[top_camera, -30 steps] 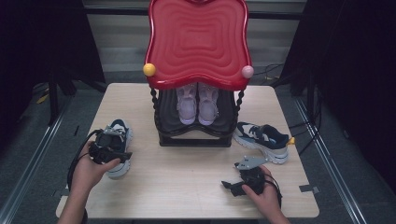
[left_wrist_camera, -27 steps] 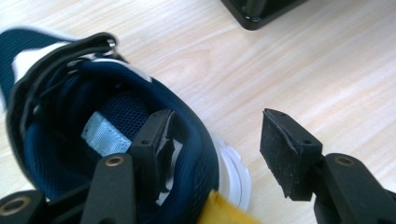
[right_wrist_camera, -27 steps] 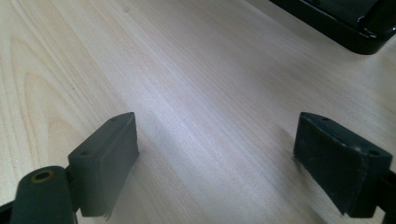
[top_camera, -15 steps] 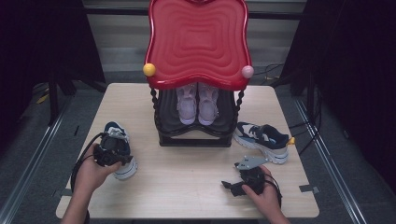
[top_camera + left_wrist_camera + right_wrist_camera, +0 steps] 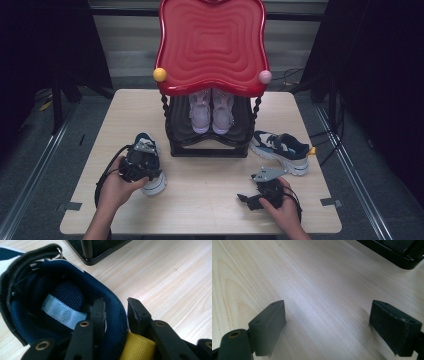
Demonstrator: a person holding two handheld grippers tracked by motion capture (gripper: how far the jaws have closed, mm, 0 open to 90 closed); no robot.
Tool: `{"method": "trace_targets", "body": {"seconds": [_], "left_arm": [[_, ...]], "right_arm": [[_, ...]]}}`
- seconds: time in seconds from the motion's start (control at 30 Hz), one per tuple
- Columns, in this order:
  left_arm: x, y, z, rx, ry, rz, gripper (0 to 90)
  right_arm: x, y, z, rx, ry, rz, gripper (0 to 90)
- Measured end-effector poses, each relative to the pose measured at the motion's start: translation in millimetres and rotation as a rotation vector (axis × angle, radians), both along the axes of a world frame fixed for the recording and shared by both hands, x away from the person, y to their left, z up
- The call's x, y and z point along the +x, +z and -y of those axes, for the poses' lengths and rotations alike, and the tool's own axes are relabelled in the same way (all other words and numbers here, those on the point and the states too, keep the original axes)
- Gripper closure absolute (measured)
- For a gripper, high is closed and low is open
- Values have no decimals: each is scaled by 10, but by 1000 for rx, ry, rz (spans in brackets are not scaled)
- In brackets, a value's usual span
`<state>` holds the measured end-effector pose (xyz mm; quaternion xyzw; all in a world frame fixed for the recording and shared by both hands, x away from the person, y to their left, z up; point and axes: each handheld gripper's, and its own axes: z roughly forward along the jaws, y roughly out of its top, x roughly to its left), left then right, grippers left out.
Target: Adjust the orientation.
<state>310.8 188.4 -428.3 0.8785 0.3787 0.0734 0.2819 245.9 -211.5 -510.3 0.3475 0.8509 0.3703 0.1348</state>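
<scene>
Left tongs (image 5: 113, 308), in the left hand (image 5: 117, 186) at the table's (image 5: 210, 200) near left: clamped on the heel collar of a navy and white sneaker (image 5: 150, 172), one jaw inside the shoe against the padded lining, the other outside by the yellow heel loop (image 5: 136, 347); jaws just been closing, collar between them. Sneaker low over the table's left part, just left of the black shoe rack (image 5: 210, 135). Middle, under a red wavy top (image 5: 212, 45): a pair of pale lilac shoes (image 5: 212, 110) on the rack. Right of the rack: a second navy and white sneaker (image 5: 282, 150) flat on the table. Near right: right tongs (image 5: 327, 322) in the right hand (image 5: 282, 207), jaws wide apart over bare wood, gripping nothing.
</scene>
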Motion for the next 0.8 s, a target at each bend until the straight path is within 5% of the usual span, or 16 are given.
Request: {"method": "trace_targets", "body": {"seconds": [0.23, 0.37, 0.53, 0.73, 0.8], "left_arm": [[-5, 56, -103, -16, -26, 16, 512], [-53, 109, -165, -29, -30, 61, 429], [-123, 144, -176, -2, -95, 46, 450], [-148, 137, -114, 44, -97, 85, 537], [-132, 132, -73, 28, -108, 71, 571]], "right_arm": [[0, -1, 0, 0, 1, 1, 132], [0, 0, 0, 0, 0, 0, 132], [0, 0, 0, 0, 0, 0, 131], [0, 0, 0, 0, 0, 0, 132], [0, 0, 0, 0, 0, 0, 132]]}}
